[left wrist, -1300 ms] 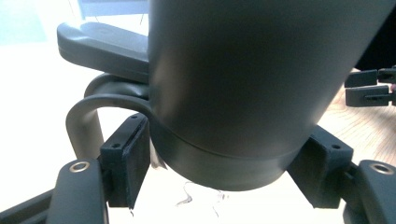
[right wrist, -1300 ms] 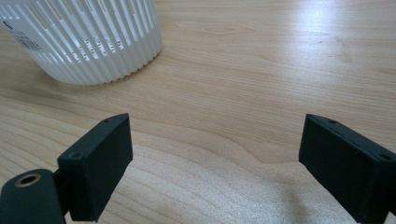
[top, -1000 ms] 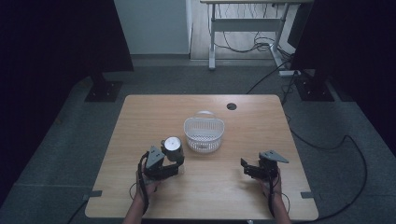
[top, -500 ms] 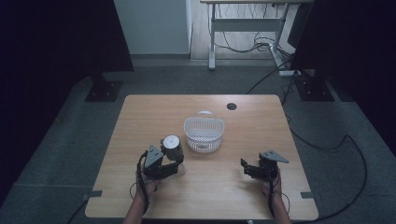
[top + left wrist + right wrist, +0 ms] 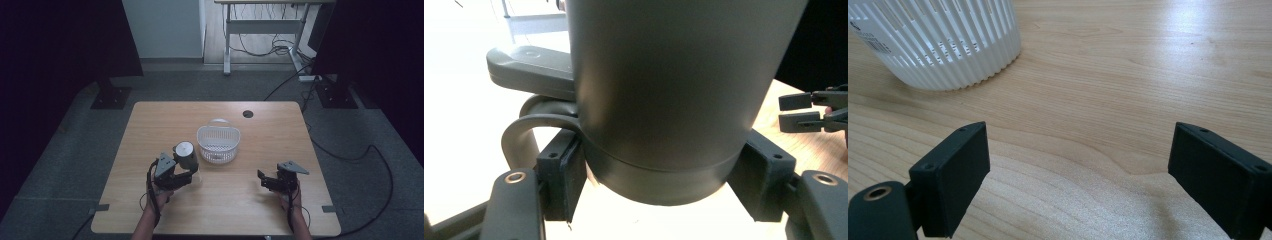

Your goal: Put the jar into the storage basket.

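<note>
Gripping the dark grey metal tumbler (image 5: pixel 674 95) low on its body, the left gripper (image 5: pixel 186 176) has its jaws clamped against both sides of the cup's base band, as tight as they go with the cup between them. In the left gripper view there's a grey lid and a curved carry strap (image 5: pixel 531 127) poking out behind it on the left.

What's changed: compared with a second ago, the cup has shifted a little nearer and rightward on the high view, and it now looks tipped slightly and maybe just off the light wooden desk (image 5: pixel 150 130), though I can't say for sure whether the bottom has actually cleared the surface. It sits just left of the white slatted plastic basket (image 5: pixel 218 144), close but not touching it as far as I can tell.

The right gripper (image 5: pixel 264 181) rests near the desk's right front edge with its jaws wide apart and nothing between them, just bare wood and the basket's ribbed wall (image 5: pixel 943 45) off to the far left in its own view.

My read: the grab is done and the carry is starting. The basket looks like the obvious drop spot, so next comes a lift high enough to clear that rim, then across to the right.
</note>
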A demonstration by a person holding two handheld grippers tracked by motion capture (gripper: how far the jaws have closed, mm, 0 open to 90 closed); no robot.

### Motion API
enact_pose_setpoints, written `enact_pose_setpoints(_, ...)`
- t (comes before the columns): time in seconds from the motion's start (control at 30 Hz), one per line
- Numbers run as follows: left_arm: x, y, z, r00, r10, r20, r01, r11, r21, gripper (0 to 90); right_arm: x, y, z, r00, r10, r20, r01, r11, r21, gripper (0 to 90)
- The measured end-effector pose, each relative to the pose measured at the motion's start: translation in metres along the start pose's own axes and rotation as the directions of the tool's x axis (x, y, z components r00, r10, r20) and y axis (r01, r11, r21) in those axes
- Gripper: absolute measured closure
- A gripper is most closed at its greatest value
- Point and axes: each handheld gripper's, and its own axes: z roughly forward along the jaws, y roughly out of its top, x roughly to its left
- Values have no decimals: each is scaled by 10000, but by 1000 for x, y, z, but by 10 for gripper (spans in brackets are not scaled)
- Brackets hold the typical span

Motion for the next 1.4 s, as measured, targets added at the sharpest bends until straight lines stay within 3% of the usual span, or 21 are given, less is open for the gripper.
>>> enact_pose_setpoints(0.37,-2,11,-5,10000,47,1,-47,9998,-206,305,0,0,0,10000,5,-39,-5,10000,26,93)
enact_pose_setpoints(0.7,-6,32,-8,9996,258,92,-253,9983,-525,305,-1,0,0,10000,60,-32,-60,10000,23,88)
enact_pose_setpoints(1.4,-15,63,-2,9987,510,83,-501,9952,-841,305,-1,0,1,10000,65,-51,-64,9999,77,85)
